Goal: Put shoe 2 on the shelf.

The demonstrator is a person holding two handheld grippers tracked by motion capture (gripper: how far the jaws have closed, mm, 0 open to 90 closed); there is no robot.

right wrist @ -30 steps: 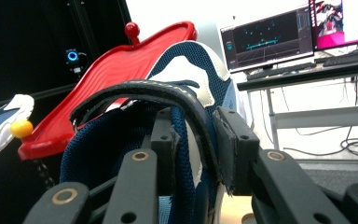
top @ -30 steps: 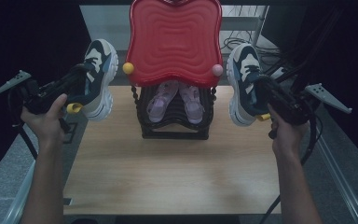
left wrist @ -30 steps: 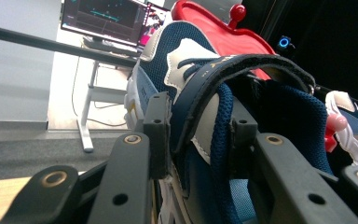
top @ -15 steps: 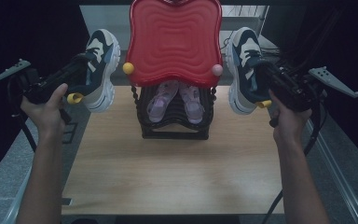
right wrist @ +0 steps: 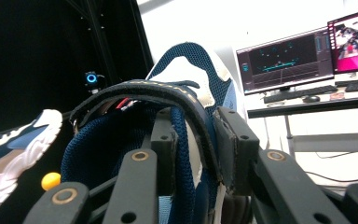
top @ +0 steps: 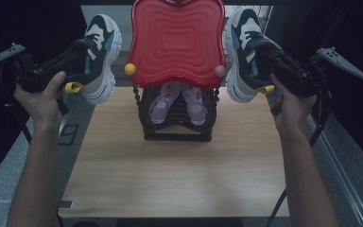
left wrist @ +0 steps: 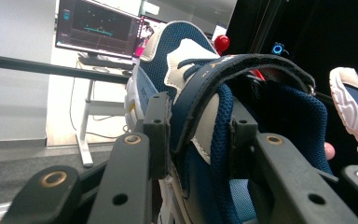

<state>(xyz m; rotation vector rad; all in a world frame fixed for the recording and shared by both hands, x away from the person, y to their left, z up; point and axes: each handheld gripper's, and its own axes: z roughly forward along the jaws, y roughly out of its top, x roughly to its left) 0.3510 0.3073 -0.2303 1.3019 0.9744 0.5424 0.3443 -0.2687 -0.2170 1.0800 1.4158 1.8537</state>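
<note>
The left gripper point(top: 78, 56) clamps a navy-and-white sneaker point(top: 99, 56) held in the air left of a red-topped shoe rack point(top: 177, 42); the right gripper point(top: 269, 54) grips its matching sneaker point(top: 243, 52) on the rack's right, above the desk point(top: 179, 175).

Left gripper point(top: 82, 56) raised, jaws clamped; right gripper point(top: 264, 59) likewise.

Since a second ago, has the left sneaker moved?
Yes. In the high view the left sneaker, clamped in the left gripper, has risen: its sole now sits higher against the red rack top.
</note>
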